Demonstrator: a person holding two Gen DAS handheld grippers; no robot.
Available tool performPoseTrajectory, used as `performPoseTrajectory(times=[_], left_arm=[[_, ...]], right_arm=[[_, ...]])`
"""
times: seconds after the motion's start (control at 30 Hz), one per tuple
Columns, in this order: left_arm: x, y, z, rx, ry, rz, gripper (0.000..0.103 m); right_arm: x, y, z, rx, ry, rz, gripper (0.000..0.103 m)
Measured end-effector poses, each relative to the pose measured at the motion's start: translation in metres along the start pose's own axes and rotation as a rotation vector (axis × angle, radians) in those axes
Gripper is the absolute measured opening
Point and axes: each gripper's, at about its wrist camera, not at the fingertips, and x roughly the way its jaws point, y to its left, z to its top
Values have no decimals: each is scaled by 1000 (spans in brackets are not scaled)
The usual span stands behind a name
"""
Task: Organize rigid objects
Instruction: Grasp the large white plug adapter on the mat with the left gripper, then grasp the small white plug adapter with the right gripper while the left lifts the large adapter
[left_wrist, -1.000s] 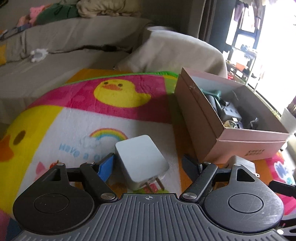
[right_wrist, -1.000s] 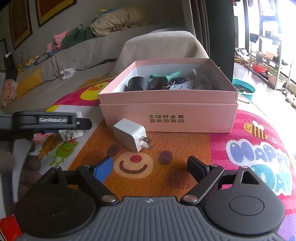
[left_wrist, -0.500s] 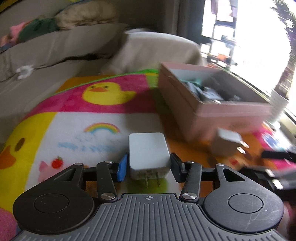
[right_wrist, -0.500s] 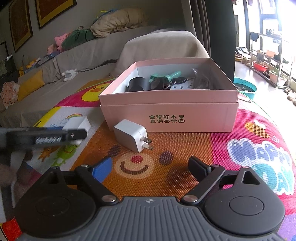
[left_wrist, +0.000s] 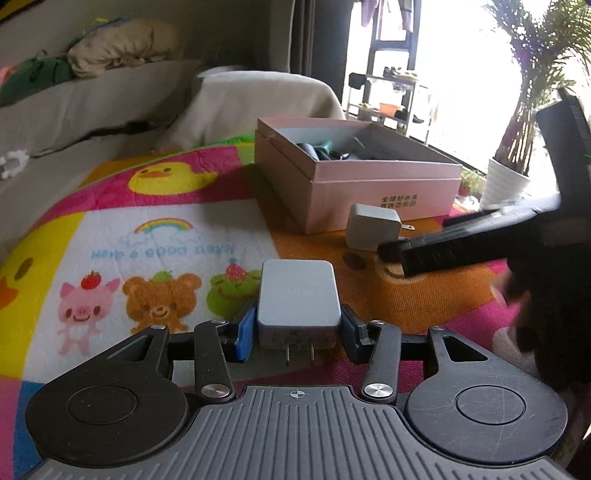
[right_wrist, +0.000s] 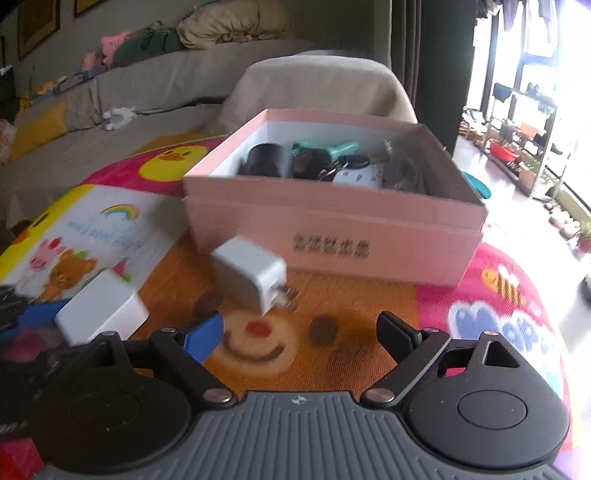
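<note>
My left gripper (left_wrist: 298, 330) is shut on a white rectangular charger (left_wrist: 298, 299), prongs pointing back at the camera; the same charger (right_wrist: 101, 310) shows at the left of the right wrist view. A smaller white cube charger (right_wrist: 249, 275) lies on the orange part of the mat, just before the pink box (right_wrist: 332, 225), and appears as the cube charger (left_wrist: 373, 227) in the left wrist view. My right gripper (right_wrist: 299, 332) stands open a short way behind that cube, nothing between its fingers. The pink box (left_wrist: 369, 184) holds a black cylinder, a teal tool and other items.
A colourful cartoon play mat (left_wrist: 159, 251) covers the surface. A grey sofa (right_wrist: 155, 96) with cushions and soft toys runs behind. A beige-draped seat (right_wrist: 314, 85) stands behind the box. A potted plant (left_wrist: 506, 181) and shelves stand by the bright window at right.
The left gripper closed on the rectangular charger and carried it rightward toward the box. The right gripper shifted slightly; the cube charger now looks nearer to it.
</note>
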Motion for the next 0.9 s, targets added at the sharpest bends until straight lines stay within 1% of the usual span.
performPoseTrajectory(times=[0.1,0.17,0.23,0.3,0.37,0.43,0.6,0.73,0.77,0.8,0.83,0.87,0.9], left_arm=[[0,1,-1,4,-2,0,51],[0,3,-1,-1,-5,-4,51],[0,5,-1,-9,-8,-11,51],[0,6,-2,-13,-9,-14,51],[0,6,-2,-12,-10,-14,51],[0,5,-2,-9,-11,-11,51],[0,6,-2,-16,-12,-16,51],[-1,7,-2,-23,-13,-21,51],[-1,7,-2,-26,-14,-23,51],[-1,8,-2,-29,-14,-25,51],[-1,8,-2,-31,-14,-26,51],[-1,8,-2,-32,-14,-27,51],[-1,8,-2,-32,-14,-27,51]], right_arm=[[5,-6,6,-29,-22,-125,91],[6,-14,5,-25,-32,-209,91],[3,-23,5,8,-26,-230,91],[-4,-28,1,35,-31,-193,91],[-11,-26,-2,44,-29,-120,91],[-10,-18,-4,32,-17,-68,91],[4,5,10,-1,-1,-45,91],[21,13,25,40,30,5,89],[25,13,29,48,36,7,87],[25,15,29,48,31,-2,80],[25,17,30,46,32,-18,76],[22,18,30,44,31,-11,59],[20,18,30,34,31,6,60]])
